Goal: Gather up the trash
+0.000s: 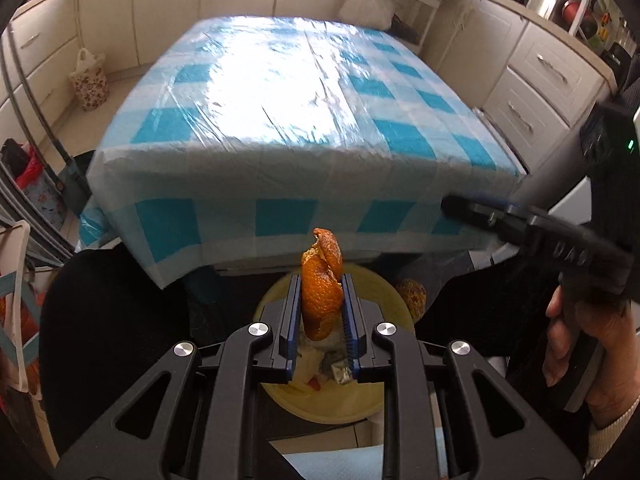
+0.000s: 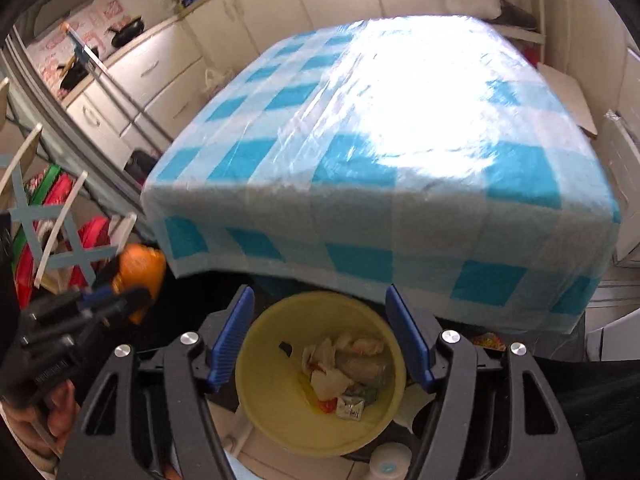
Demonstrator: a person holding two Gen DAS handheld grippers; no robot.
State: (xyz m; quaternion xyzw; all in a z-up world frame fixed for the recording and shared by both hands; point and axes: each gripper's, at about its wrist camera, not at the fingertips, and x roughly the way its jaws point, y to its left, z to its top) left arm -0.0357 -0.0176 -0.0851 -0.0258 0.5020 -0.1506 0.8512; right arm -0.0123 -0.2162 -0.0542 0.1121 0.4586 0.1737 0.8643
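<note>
left gripper (image 1: pixel 321 300) pinches orange peel (image 1: pixel 322 284) above yellow bin (image 2: pixel 320 380); right gripper (image 2: pixel 320 344) gapes.

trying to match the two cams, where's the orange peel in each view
Left wrist view: the orange peel stands bottom centre, pinched in the left gripper, above the yellow bin.
Right wrist view: the orange peel sits at the left edge, held by the left gripper, left of the bin.
Shared landmark: the blue checked tablecloth, just behind the bin.
</note>
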